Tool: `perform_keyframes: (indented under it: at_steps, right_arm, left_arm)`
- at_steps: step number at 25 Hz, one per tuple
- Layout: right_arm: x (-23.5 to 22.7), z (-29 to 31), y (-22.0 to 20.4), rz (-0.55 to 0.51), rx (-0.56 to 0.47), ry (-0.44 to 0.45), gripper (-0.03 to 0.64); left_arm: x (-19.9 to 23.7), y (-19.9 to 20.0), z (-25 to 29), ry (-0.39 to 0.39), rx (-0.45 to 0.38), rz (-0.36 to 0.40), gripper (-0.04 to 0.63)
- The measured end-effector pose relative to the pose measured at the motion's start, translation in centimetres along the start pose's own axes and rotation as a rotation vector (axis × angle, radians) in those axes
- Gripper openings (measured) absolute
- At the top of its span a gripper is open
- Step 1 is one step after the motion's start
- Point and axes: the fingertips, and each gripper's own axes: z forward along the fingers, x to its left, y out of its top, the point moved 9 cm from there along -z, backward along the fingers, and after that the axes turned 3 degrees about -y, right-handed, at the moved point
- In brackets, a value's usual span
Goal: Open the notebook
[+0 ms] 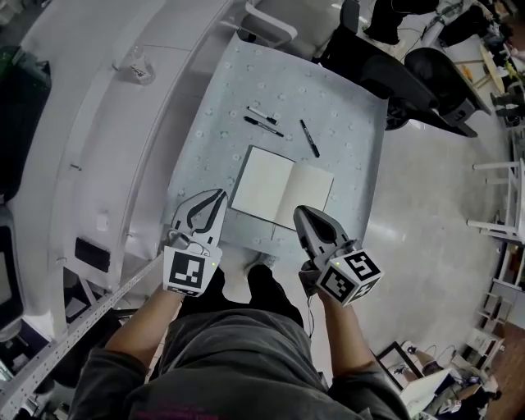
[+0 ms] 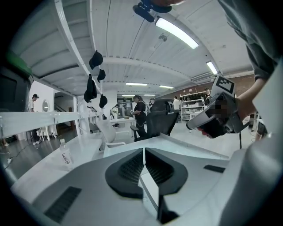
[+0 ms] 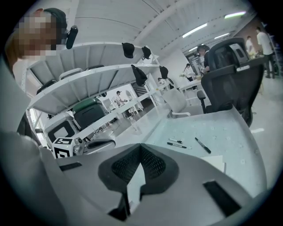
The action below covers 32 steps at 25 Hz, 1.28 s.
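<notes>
The notebook (image 1: pixel 283 187) lies open and flat on the pale table (image 1: pixel 353 115), its two blank cream pages up. My left gripper (image 1: pixel 220 194) hangs shut and empty above the table's near edge, just left of the notebook's near-left corner. My right gripper (image 1: pixel 298 210) is shut too, with nothing in it, over the near edge of the right page. In the left gripper view the dark pads (image 2: pixel 132 167) meet at their tips and the right gripper (image 2: pixel 189 126) shows off to the right. The right gripper view shows a corner of the notebook (image 3: pixel 216 162) past its shut jaws.
Three black markers (image 1: pixel 264 126) (image 1: pixel 309 138) (image 1: pixel 262 114) lie beyond the notebook. A black office chair (image 1: pixel 394 78) stands at the table's far right, a white chair (image 1: pixel 267 25) at its far end. White curved shelving (image 1: pixel 98 123) runs along the left, with a water bottle (image 2: pixel 66 154) on it.
</notes>
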Motion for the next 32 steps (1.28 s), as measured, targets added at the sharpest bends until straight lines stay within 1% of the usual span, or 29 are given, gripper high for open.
perform_keyframes:
  at_steps: [3, 8, 15, 20, 29, 32]
  right_arm:
    - [0.4, -0.8, 0.9, -0.008, -0.025, -0.007, 0.003]
    - [0.8, -2.1, 2.2, -0.030, -0.067, -0.008, 0.003]
    - [1.8, -3.3, 4.3, -0.069, -0.128, 0.003, 0.003]
    - [2.5, -4.3, 5.2, -0.087, -0.158, 0.013, 0.003]
    - [4.0, -5.8, 6.5, -0.117, -0.207, 0.023, 0.003]
    - [4.4, -6.1, 6.6, -0.119, -0.217, 0.023, 0.003]
  left_arm:
    - [0.0, 1.8, -0.7, 0.002, -0.033, -0.011, 0.014]
    - [0.1, 5.0, -1.5, 0.003, -0.095, 0.001, 0.012]
    - [0.0, 8.1, -2.4, 0.007, -0.149, 0.023, 0.012]
    - [-0.5, 9.8, -3.1, 0.007, -0.170, 0.060, 0.011]
    - [-0.7, 11.9, -4.5, -0.003, -0.208, 0.096, 0.012]
    - [-0.9, 12.3, -4.7, -0.007, -0.219, 0.096, 0.011]
